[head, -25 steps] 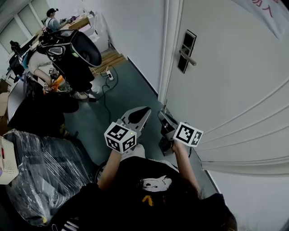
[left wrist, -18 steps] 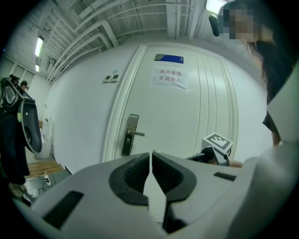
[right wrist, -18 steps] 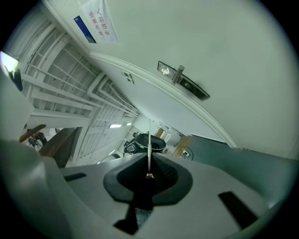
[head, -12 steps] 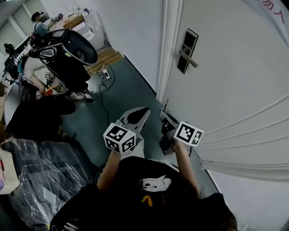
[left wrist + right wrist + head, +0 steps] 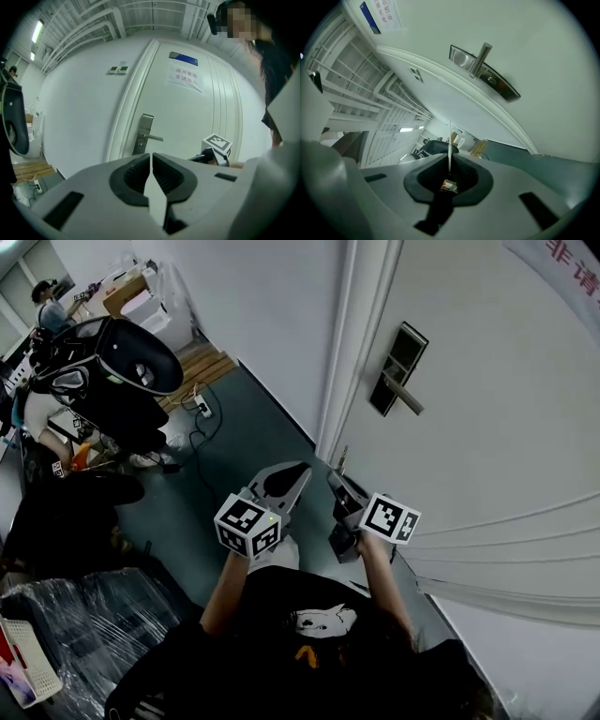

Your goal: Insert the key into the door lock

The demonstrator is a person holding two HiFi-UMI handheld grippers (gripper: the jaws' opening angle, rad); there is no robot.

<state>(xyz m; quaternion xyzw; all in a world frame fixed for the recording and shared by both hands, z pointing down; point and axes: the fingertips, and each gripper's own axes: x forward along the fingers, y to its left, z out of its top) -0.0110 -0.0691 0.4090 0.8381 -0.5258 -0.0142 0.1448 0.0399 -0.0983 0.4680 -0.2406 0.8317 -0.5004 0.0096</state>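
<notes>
Right hand-held gripper [image 5: 450,164] is pinched on the thin flat metal key [image 5: 450,138], well short of the silver lever-handled door lock [image 5: 489,79]. Light, stiff, likely slippery: grip its head firmly. Left hand-held gripper [image 5: 151,161] closed, empty.

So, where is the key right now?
The key is clamped between the jaws of the right gripper, blade pointing forward. In the right gripper view it sits below the lock plate, not touching it.
</notes>
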